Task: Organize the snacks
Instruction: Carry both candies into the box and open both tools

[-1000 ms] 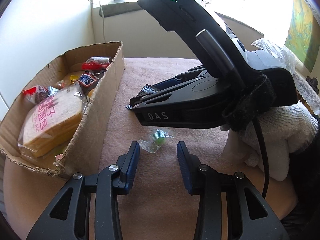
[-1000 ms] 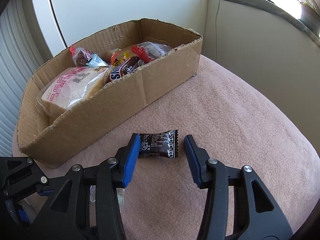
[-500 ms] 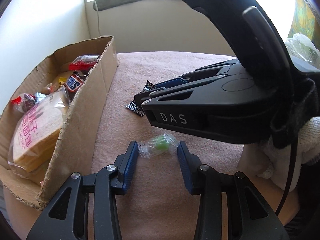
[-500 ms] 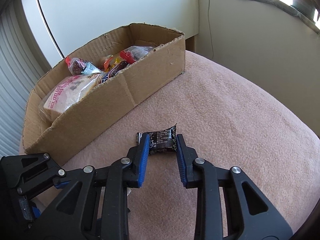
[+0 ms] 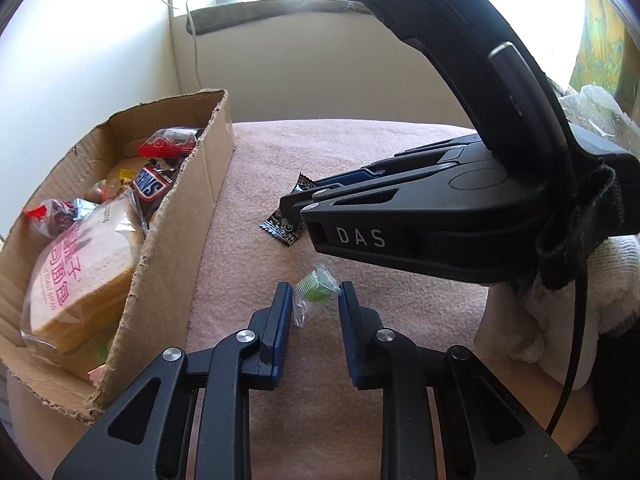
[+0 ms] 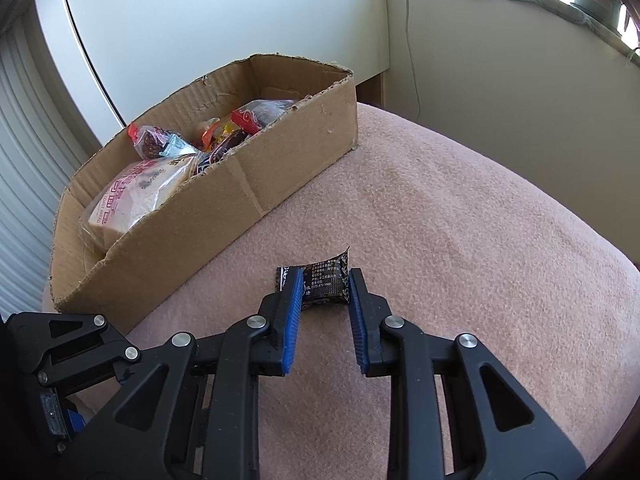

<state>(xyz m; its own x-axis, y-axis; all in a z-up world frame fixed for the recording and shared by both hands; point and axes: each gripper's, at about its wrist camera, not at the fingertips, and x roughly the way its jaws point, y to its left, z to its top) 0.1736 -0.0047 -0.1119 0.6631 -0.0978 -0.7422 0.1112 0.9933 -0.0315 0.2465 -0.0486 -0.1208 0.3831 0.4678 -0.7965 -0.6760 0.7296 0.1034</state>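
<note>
The right gripper [image 6: 325, 288] pinches the black candy [image 6: 320, 282] while the left gripper [image 5: 313, 304] narrows around the green candy [image 5: 316, 290], both seemingly bound for the box [image 6: 256, 184].

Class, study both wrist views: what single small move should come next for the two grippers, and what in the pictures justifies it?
Probably lift both grippers and carry them toward the cardboard box. The right gripper looks pinched on the black candy packet, and the left gripper brackets the green candy, seemingly gripped. Both sit on the pink cloth, beside the box already holding snacks.
</note>
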